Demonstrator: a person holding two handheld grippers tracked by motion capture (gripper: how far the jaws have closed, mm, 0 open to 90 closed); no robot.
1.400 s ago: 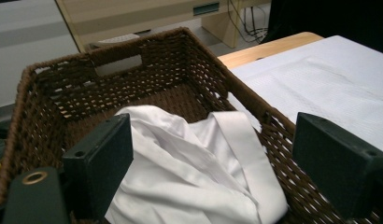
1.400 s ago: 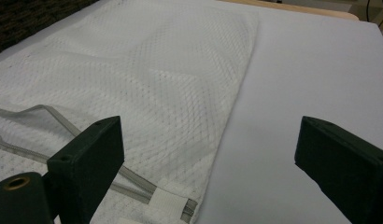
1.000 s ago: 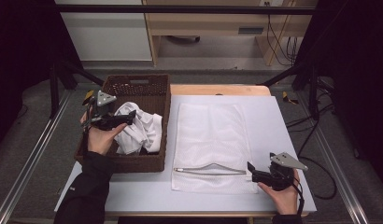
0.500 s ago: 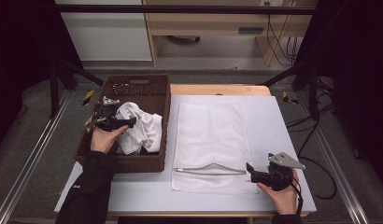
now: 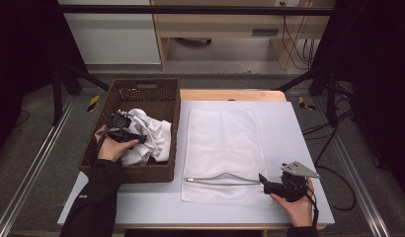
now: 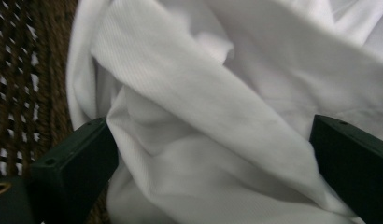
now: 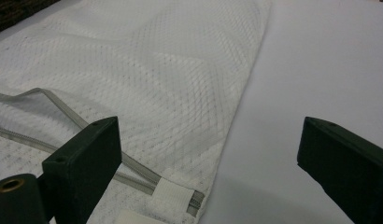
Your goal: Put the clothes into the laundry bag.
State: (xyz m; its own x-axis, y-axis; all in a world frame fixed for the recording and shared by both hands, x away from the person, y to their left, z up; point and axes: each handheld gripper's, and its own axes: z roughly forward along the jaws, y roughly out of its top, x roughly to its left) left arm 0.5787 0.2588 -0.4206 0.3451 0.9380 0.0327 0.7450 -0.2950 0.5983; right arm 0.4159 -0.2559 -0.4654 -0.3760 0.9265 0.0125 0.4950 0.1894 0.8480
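A white surface point(image 5: 299, 128) stands over grey floor point(image 5: 37, 163). One basket point(image 5: 141, 94) holds one white cloth point(image 5: 151, 136); the left gripper point(image 6: 213, 154), jaws wide, straddles its folds. One mesh bag point(image 5: 225, 148) lies flat; the right gripper point(image 7: 208, 158), open, hovers over its zipper corner, bare surface just right.
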